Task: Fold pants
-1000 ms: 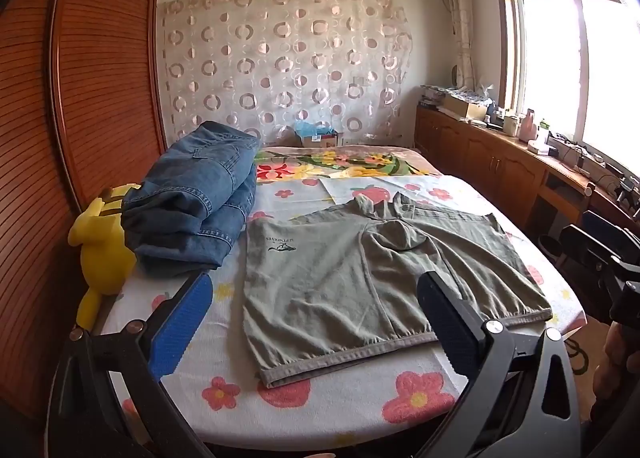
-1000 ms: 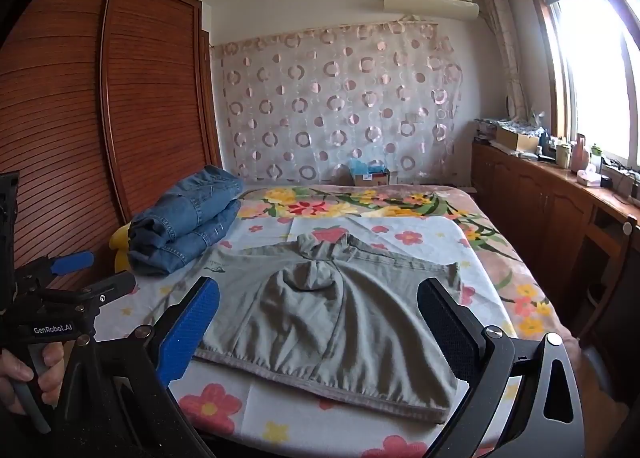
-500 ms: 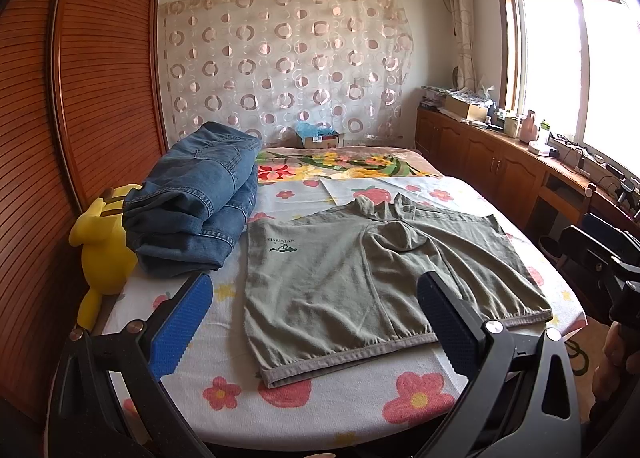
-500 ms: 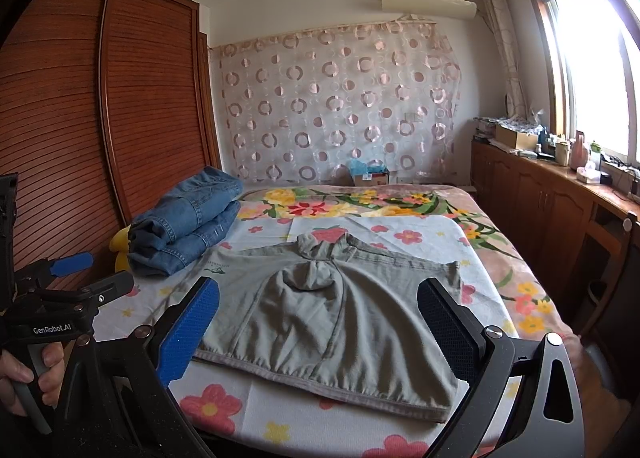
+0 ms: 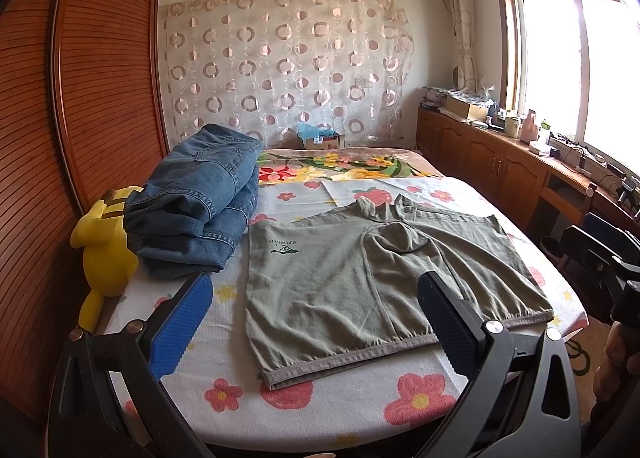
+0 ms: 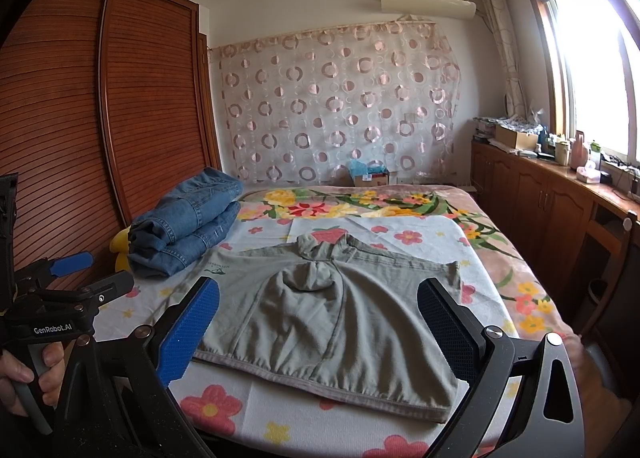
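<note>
We see the olive-green cotton shorts spread flat near the foot of the flower-patterned white bed sheet, a folded stack of blue denim jeans just beside them. Our left gripper and right gripper hover above, jaws wide apart, gripping nothing.

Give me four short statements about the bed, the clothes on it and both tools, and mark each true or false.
1. The grey-green pants lie spread flat on the floral bedsheet. True.
2. The folded blue denim jeans rest on top of the pants. False: they sit beside them.
3. The left tool is open and empty. True.
4. The right tool grips the pants' waistband. False: it is open, holding nothing.
</note>
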Tool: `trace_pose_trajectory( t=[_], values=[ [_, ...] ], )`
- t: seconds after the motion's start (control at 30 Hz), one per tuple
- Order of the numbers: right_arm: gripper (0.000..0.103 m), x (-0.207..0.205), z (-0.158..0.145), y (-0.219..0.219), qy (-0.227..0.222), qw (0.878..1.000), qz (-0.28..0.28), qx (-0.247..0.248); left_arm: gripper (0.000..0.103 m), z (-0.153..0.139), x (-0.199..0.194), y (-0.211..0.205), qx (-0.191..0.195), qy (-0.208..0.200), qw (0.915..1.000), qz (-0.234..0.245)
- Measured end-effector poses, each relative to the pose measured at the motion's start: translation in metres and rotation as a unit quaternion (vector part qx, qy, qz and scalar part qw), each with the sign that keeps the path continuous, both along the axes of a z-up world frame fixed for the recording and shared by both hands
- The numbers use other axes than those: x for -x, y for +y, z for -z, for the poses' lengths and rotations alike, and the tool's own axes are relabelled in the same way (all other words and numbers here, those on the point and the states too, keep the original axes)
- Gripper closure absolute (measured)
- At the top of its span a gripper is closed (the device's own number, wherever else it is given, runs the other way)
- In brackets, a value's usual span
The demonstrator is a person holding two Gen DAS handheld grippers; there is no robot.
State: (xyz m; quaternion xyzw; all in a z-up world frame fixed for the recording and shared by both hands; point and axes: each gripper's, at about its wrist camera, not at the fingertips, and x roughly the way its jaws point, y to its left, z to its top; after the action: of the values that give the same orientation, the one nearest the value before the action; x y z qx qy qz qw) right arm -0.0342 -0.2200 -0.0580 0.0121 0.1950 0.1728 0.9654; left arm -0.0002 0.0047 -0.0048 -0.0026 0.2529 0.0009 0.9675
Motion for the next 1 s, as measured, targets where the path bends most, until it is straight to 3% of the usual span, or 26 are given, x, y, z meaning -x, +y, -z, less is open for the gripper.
trace_pose_trajectory(
  t=[1.0],
  values=[
    [0.003,0.0007,0.0001,0.0004,-0.001,1.000,0.000,-0.001,0.001,-0.0014,0.0005,0.0026,0.000,0.001,1.0000,-0.002]
  ],
)
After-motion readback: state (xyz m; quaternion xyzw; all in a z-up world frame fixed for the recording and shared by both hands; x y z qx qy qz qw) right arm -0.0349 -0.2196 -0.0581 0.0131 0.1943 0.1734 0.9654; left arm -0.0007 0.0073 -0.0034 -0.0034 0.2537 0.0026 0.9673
